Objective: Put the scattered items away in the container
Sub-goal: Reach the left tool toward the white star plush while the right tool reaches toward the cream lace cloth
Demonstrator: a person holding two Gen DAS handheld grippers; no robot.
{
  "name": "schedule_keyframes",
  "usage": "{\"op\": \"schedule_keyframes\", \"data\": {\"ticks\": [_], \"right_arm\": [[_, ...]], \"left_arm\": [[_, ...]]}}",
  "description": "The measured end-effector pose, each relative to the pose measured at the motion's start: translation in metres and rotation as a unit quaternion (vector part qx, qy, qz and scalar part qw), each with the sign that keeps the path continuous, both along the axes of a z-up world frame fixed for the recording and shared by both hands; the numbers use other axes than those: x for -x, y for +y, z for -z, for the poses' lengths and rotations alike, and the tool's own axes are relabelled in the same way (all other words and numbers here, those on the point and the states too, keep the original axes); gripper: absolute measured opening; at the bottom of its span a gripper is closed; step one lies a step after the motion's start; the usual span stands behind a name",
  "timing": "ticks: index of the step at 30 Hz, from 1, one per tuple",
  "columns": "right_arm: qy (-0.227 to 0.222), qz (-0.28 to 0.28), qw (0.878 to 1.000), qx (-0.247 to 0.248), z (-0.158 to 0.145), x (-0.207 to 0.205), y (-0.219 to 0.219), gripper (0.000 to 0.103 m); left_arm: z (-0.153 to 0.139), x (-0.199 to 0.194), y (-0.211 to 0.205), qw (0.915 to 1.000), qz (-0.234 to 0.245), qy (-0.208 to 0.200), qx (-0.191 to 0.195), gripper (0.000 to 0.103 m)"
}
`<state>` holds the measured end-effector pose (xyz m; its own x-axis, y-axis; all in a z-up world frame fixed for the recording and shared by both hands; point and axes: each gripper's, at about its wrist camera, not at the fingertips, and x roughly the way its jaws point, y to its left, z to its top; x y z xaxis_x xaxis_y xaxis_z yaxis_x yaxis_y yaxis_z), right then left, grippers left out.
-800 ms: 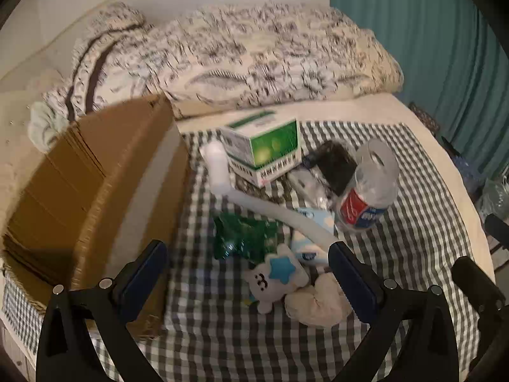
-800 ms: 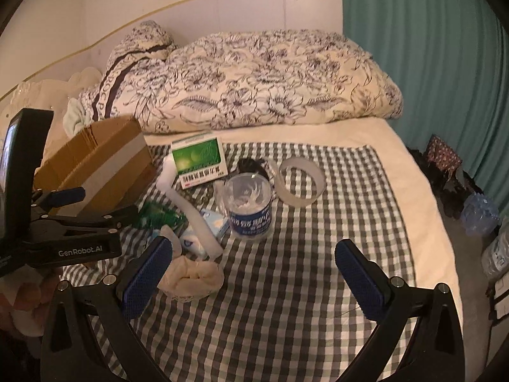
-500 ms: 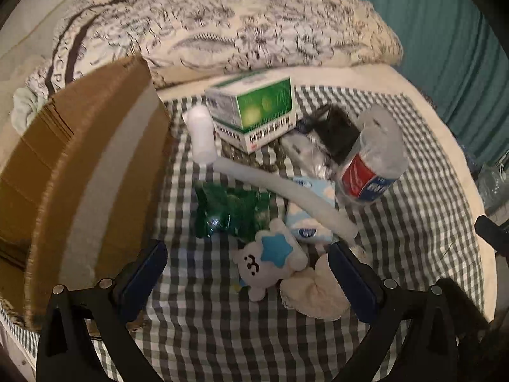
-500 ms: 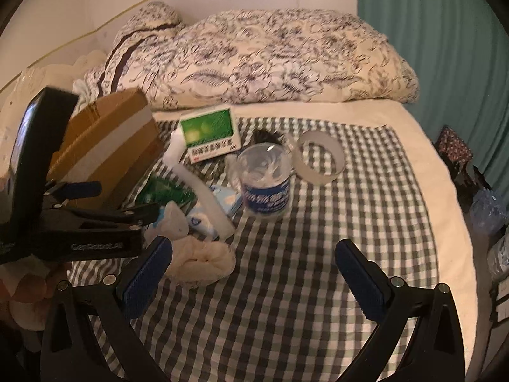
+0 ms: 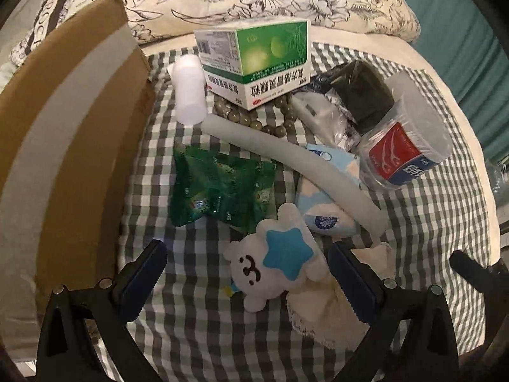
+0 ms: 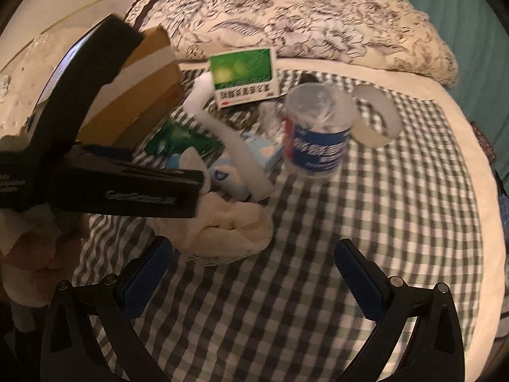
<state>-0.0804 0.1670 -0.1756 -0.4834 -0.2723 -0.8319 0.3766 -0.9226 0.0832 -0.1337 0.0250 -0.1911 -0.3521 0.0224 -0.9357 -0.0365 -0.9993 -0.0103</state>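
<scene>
- Plush toy (image 5: 273,264) lies low in the frame, centred between your wide-open, empty left claw (image 5: 246,269).
- Lower straight, pinch its body, avoid the cloth (image 5: 334,305).
- Cardboard box (image 5: 63,146) waits at left.
- Right claw (image 6: 254,273): also open, empty.

Bare checked cloth (image 6: 366,222) right of the clutter; cardboard box (image 5: 63,146) walls the left.

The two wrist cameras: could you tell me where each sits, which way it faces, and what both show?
Left wrist: on the left gripper, open, angled steeply down over the plush toy beside the cardboard box.
Right wrist: on the right gripper, open, over the checked cloth; the left gripper's black body crosses its left side.
Shared: green medicine box, cotton-swab jar, plush toy.
</scene>
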Motion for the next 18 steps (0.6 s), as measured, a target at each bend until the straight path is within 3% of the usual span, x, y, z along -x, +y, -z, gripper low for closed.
{"op": "schedule_keyframes", "data": {"ticks": [8, 17, 18], "right_arm": [[-0.021, -0.014, 1.000, 0.010, 0.017, 0.009, -0.013, 0.099], [-0.032, -0.032, 0.999, 0.026, 0.028, 0.015, -0.035, 0.099], [-0.033, -0.033, 0.999, 0.028, 0.030, 0.016, -0.036, 0.091]], "left_arm": [[0.014, 0.007, -0.007, 0.9994, -0.007, -0.029, -0.018, 0.103], [0.014, 0.010, -0.016, 0.9991, -0.012, -0.033, -0.022, 0.103], [0.013, 0.010, -0.017, 0.9991, -0.013, -0.032, -0.023, 0.103]]}}
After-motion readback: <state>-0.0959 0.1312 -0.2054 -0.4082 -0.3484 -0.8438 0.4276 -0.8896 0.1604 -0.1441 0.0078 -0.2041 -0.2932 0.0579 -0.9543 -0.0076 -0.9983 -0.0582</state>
